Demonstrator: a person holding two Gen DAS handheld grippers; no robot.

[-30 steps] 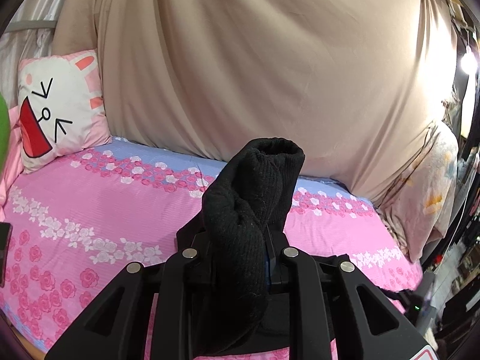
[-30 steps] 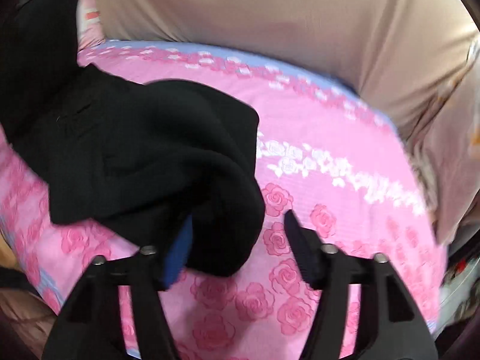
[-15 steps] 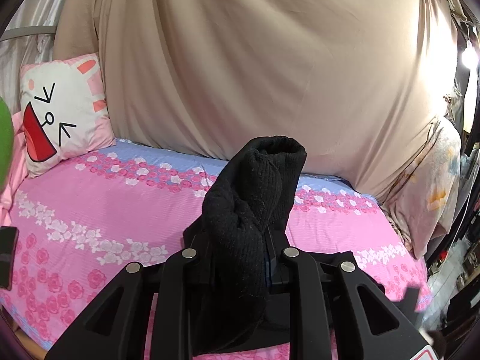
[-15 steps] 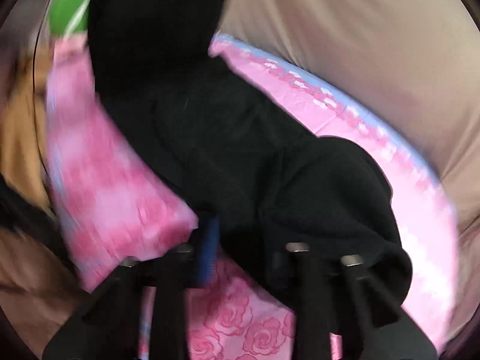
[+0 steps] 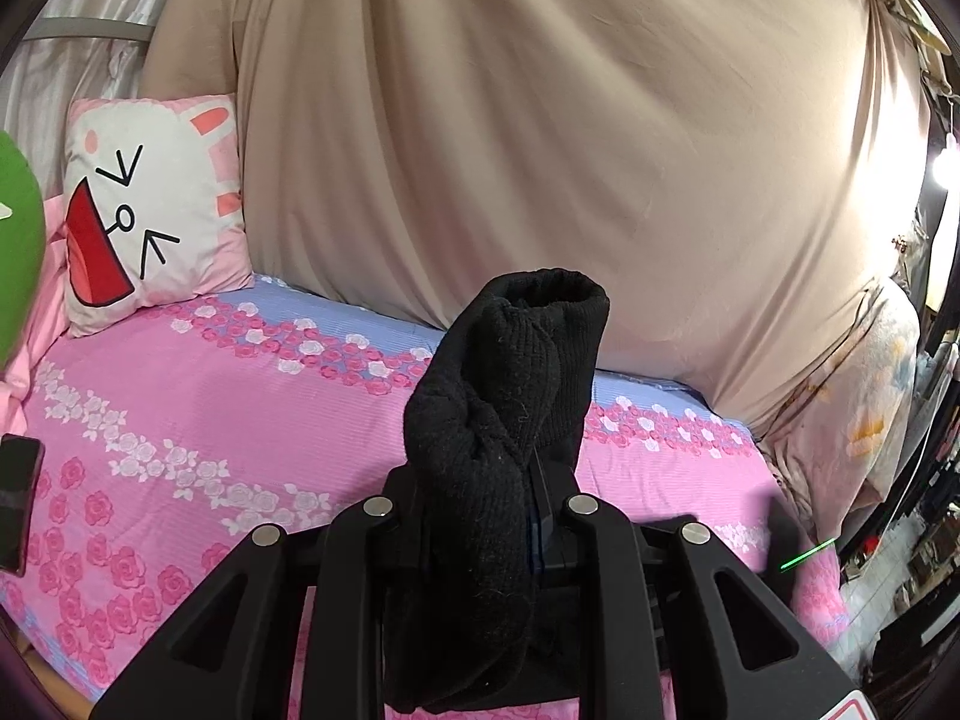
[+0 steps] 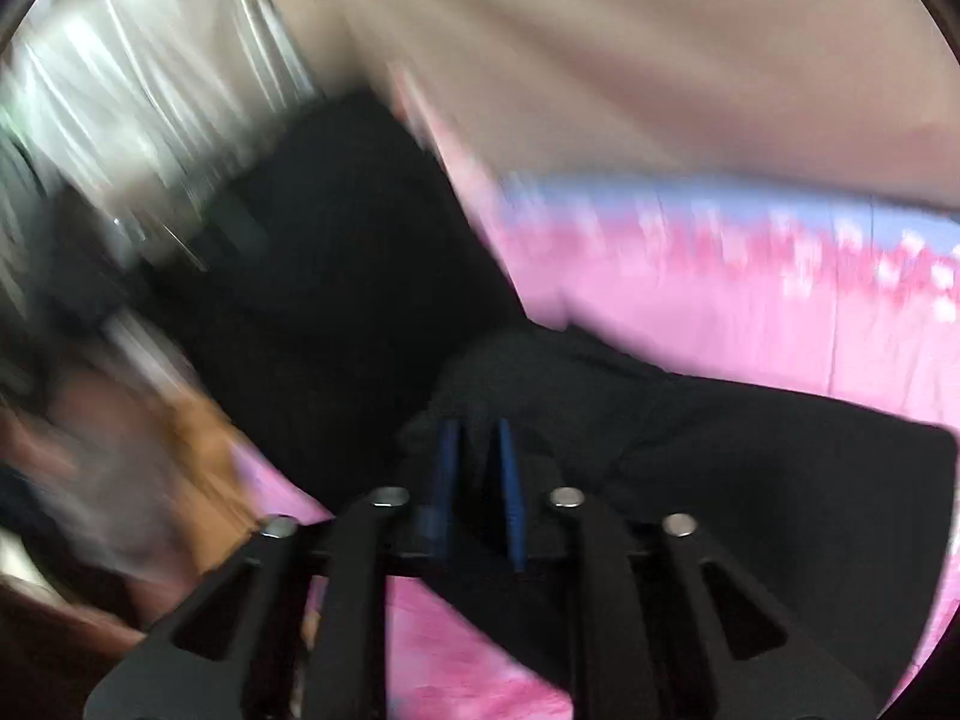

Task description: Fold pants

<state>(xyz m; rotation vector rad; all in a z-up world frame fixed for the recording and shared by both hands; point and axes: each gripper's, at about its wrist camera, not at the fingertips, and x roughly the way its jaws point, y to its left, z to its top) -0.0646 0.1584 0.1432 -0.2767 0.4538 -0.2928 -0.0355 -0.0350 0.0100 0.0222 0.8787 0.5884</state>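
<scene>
left gripper (image 5: 522,480): jaws closed tight on a bunched end of the black pants (image 5: 498,450); the knit cuff stands up above the fingers and more fabric hangs down between the arms.
right gripper (image 6: 477,474): blue pads (image 6: 447,480) drawn close together with a fold of the pants (image 6: 690,480) pinched between them; this view is badly blurred.
pants position: raised above the bed in the left view; in the right view the dark cloth spreads from the pads out to the right over the sheet and up to the left.
bed sheet (image 5: 210,420): pink with rose bands and a blue strip at the far edge.
pillow (image 5: 150,210): rabbit face, propped at the far left corner.
backdrop (image 5: 540,150): beige cloth draped behind the bed.
phone (image 5: 18,504): dark, lying at the left edge of the sheet.
</scene>
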